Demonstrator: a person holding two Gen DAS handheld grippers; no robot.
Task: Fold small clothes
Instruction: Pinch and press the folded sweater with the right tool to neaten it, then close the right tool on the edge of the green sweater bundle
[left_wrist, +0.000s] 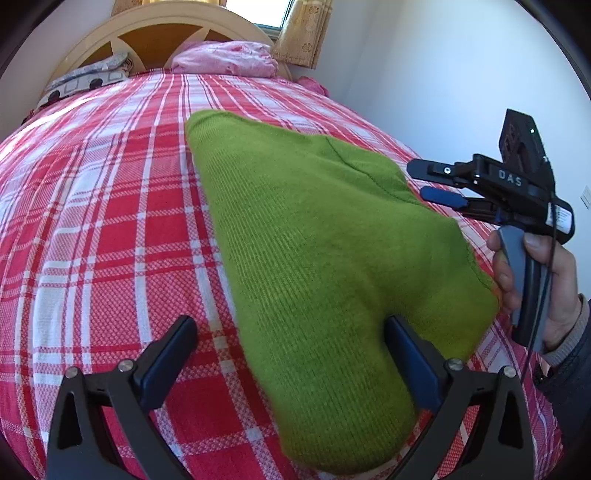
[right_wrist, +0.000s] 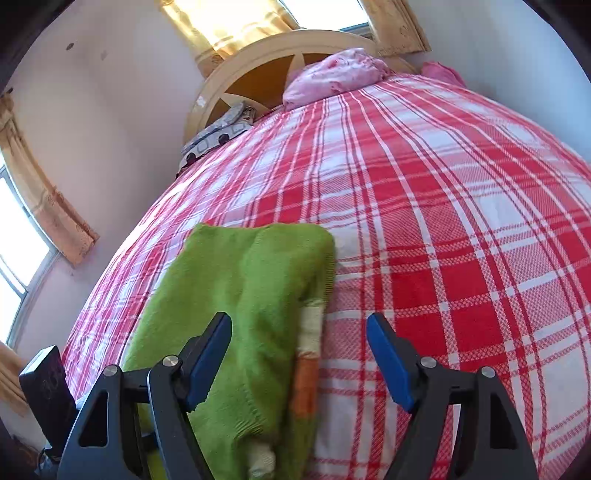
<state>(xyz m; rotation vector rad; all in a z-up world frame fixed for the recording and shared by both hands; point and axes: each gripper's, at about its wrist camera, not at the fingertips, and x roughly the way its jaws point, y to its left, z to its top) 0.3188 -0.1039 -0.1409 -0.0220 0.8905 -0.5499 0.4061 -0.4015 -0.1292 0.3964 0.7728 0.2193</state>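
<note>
**Green garment lies folded on bed; both grippers spread**

Left wrist view: the green knit garment (left_wrist: 325, 266) lies on the plaid bedspread (left_wrist: 110, 240). The left gripper (left_wrist: 291, 354) stands spread over its near end, nothing pinched. The right gripper (left_wrist: 436, 184), at the garment's right edge, is parted too.

Right wrist view: the right gripper (right_wrist: 299, 354) straddles the garment's right edge, empty. Any next pinch should probably catch all layers there. Bare bedspread to the right gives room.
</note>
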